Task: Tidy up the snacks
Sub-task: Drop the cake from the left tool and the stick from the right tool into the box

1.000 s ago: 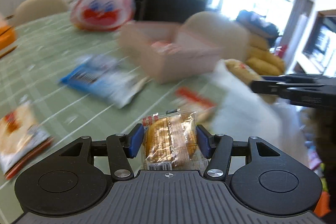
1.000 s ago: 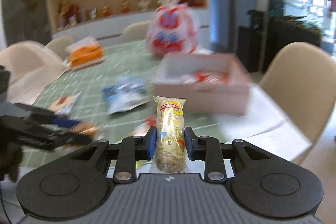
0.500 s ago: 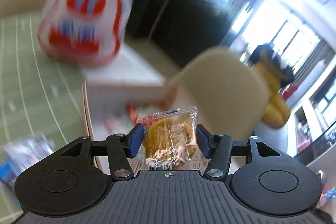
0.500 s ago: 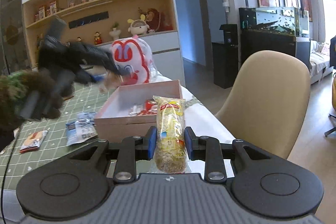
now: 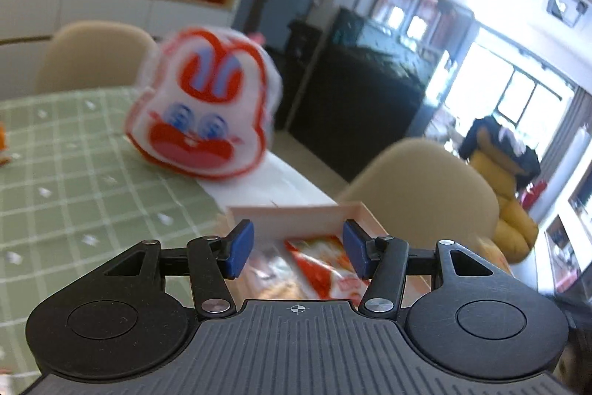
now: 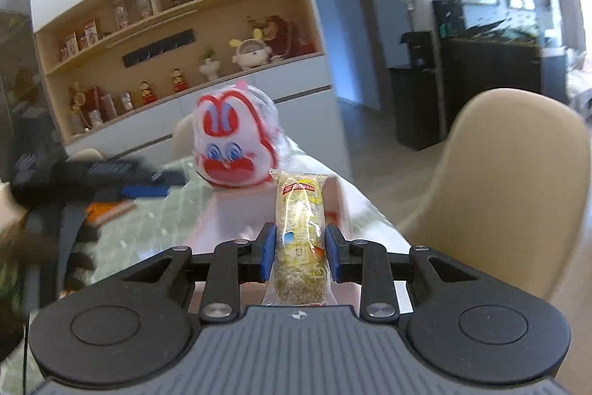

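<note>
Two hand-held grippers in play. Left hand-held gripper hangs over the pink box, jaws apart and closing a little, nothing pinched between the blue pads. Below the gap, inside the box, lie a red-and-white snack packet and a blurred brownish snack; I cannot tell if they touch. Right hand-held gripper is clamped on an upright rice-cracker roll in clear wrap with a red-yellow label, its top sticking up past the pads. Box sits at the worktop edge, on white beside the green checked cloth. Bunny-face bag stands on the worktop beyond the box, apart from it. Beige chair just off the worktop edge. In the right wrist view the left hand-held gripper shows blurred at left.
</note>
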Demonstrator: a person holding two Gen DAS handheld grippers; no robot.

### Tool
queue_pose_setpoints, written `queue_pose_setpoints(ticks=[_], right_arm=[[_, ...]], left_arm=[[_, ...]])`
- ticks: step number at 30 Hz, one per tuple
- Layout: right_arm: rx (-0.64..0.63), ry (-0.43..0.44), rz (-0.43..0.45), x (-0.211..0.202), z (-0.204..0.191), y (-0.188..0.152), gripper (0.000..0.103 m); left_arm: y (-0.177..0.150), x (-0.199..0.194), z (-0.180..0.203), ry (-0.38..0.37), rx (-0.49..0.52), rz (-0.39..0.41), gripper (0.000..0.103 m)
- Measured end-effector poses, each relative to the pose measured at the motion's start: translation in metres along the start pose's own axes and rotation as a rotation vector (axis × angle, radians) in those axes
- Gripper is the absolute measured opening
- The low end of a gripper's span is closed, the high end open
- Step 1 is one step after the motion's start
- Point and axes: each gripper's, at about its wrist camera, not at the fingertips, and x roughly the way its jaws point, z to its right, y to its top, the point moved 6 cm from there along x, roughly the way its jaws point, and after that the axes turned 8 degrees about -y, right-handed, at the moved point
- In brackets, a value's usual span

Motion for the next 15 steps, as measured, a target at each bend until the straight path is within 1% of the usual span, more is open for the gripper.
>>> queue_pose_setpoints(ticks=[1,3,6,8,10,11,15], right_arm=[[0.009,0.007,-0.018,0.015,-0.005,0.012,0.028],[0.032,0.012,-0.067,0.046,-0.013,0.029,0.028],[0.037,-0.013,-0.162,0.096,-0.024,0.039,0.031],[0.003,-0.059,-0.206,0.119,-0.033,0.037,0.046],[-0.021,-0.11,-0.205,0.125,-0.04,0.034,0.049],[-0.029,-0.121,-0.199,0.124,-0.042,0.033,0.05],[-0.059,-0.103,-0.2,0.111,-0.06,0.026,0.051]], left_arm=[[0.002,-0.009,-0.004,0.013,0.001,0.011,0.059],[-0.004,-0.026,-0.016,0.048,0.001,0.009,0.059],[-0.022,-0.045,-0.04,0.077,-0.039,-0.022,0.058],[-0.032,-0.055,-0.058,0.102,-0.067,-0.037,0.058],[-0.04,-0.063,-0.077,0.125,-0.089,-0.04,0.058],[-0.043,-0.068,-0.087,0.131,-0.105,-0.04,0.058],[-0.055,-0.077,-0.12,0.14,-0.195,-0.029,0.058]])
